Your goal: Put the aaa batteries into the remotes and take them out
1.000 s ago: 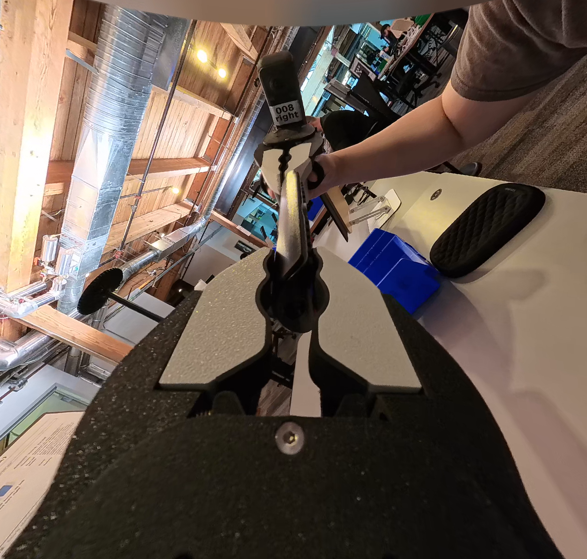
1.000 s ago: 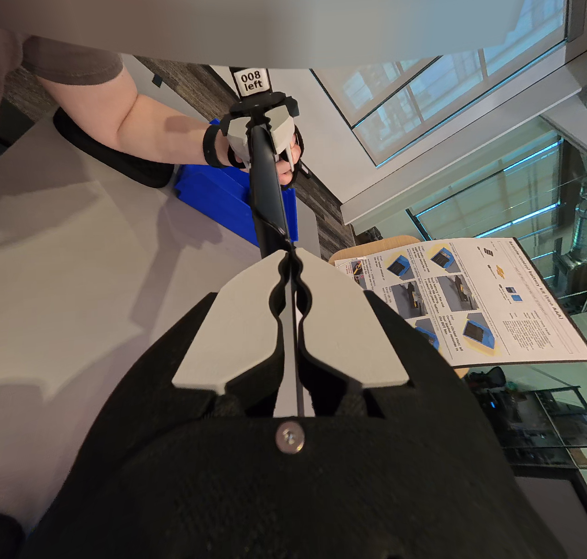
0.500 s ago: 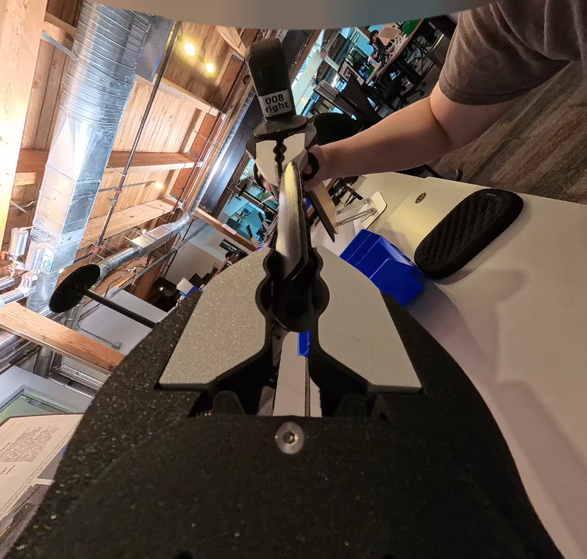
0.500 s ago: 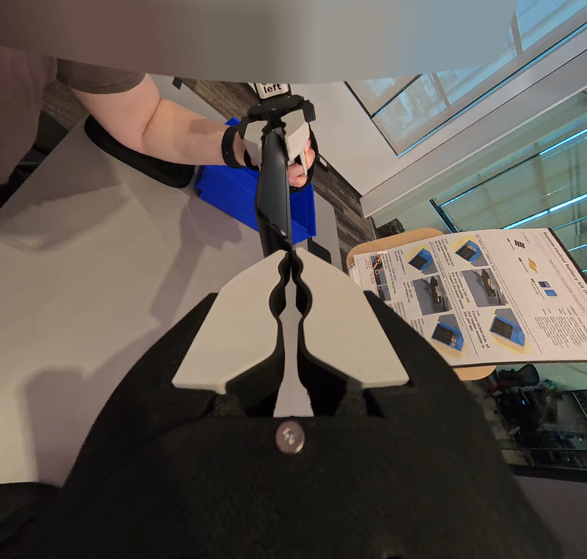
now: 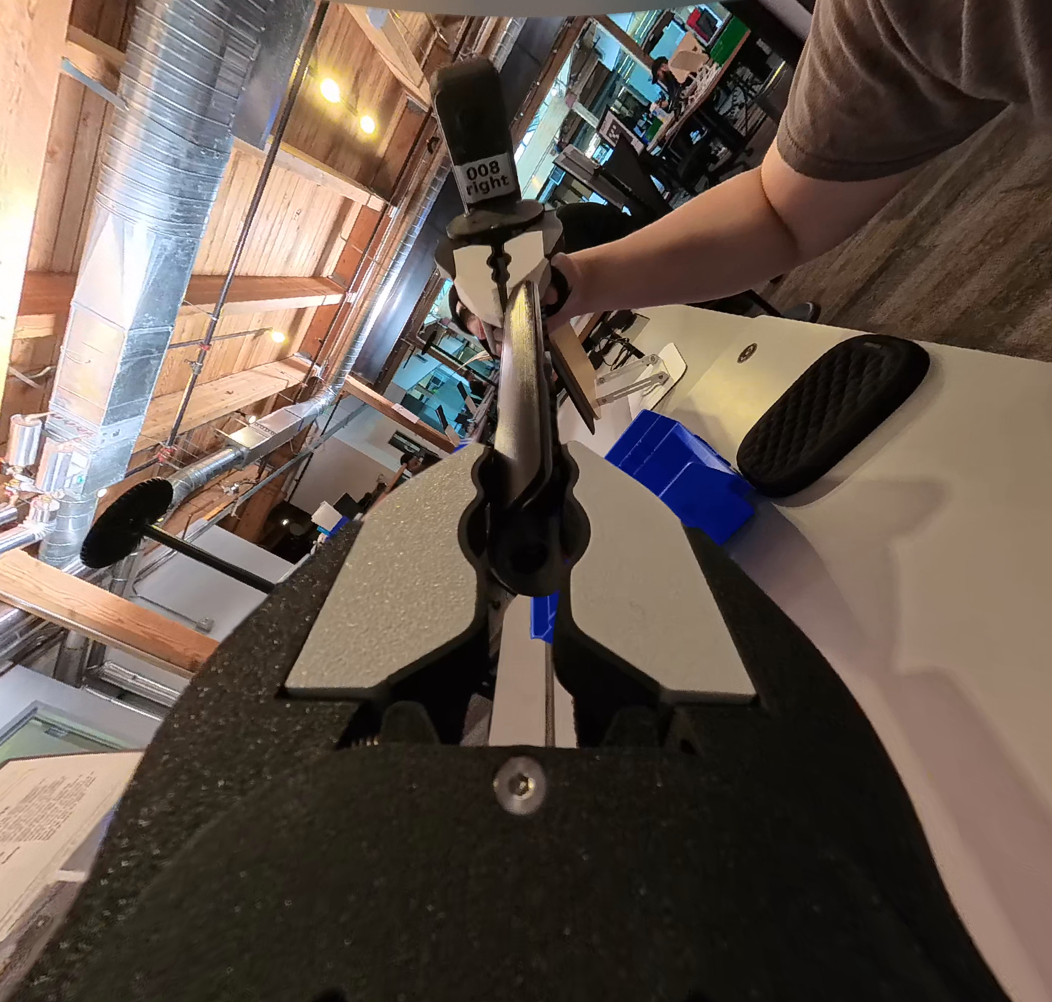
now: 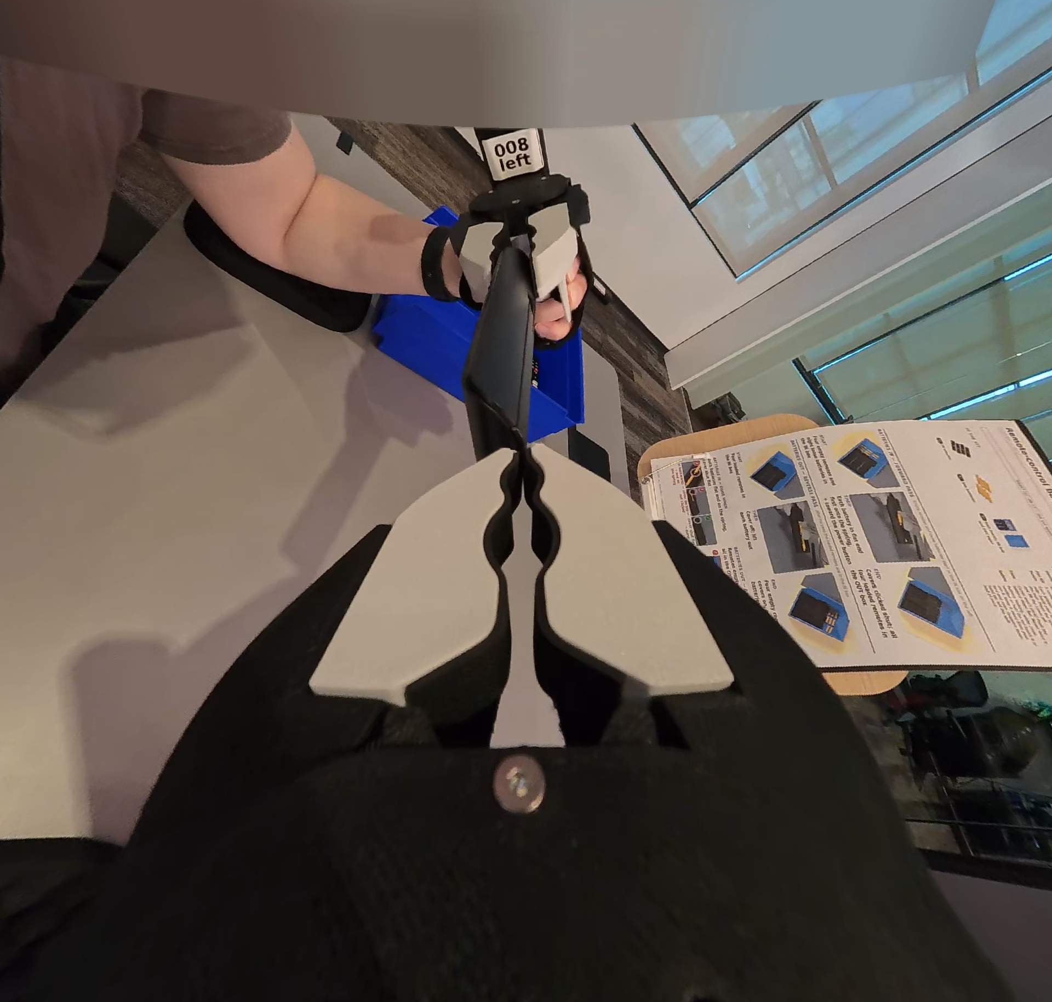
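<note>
**Remote held between both grippers, above the table**

I see my left gripper (image 5: 524, 496) closed around one end of the black remote (image 5: 521, 383). The right gripper (image 5: 498, 280) clamps the far end, so the remote spans between them in the air. Below, on the white table (image 5: 911, 604), a blue bin (image 5: 683, 474) stands just beside a black quilted pad (image 5: 831, 411).

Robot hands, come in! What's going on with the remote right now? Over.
Left gripper shut on remote, one end. Right gripper shut on the other end. Remote held in air above blue bin. Batteries not visible. Nothing in the way.
</note>
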`<state>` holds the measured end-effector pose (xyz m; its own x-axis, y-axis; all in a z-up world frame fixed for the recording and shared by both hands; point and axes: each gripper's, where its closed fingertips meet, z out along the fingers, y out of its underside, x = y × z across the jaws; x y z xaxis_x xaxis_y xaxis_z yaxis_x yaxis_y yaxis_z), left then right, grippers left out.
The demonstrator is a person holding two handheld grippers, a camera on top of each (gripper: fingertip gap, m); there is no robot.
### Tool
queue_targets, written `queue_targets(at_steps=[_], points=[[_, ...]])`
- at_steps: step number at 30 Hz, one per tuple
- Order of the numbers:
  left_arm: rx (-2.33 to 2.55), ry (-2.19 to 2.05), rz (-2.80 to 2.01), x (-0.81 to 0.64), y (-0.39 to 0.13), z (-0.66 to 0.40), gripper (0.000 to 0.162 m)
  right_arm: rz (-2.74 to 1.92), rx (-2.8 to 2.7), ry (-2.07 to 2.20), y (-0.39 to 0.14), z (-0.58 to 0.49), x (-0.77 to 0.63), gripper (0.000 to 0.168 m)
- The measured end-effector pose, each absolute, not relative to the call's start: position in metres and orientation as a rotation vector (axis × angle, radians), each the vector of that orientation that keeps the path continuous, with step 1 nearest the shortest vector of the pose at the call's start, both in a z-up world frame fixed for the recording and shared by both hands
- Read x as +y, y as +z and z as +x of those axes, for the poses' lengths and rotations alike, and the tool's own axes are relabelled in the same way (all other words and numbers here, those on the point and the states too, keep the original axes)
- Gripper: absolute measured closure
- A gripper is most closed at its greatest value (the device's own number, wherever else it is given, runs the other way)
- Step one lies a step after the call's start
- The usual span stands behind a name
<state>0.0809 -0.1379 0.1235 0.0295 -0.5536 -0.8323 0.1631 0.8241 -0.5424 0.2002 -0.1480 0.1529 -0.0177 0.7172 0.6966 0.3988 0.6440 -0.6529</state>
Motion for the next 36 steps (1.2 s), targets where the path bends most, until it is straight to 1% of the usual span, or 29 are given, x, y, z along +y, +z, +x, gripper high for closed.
queue_targets(at_steps=[7,17,36], points=[[1.458,-0.517,-0.277,-0.148,0.126,0.078,0.141,-0.927,-1.589,0.297,0.155,0.203,-0.139,0.167],[1.462,-0.458,-0.255,-0.15,0.126,0.079,0.141,-0.967,-1.613,0.379,0.152,0.203,-0.144,0.167],[1.443,-0.5,-0.24,-0.154,0.131,0.076,0.141,-0.945,-1.608,0.404,0.16,0.201,-0.152,0.167]])
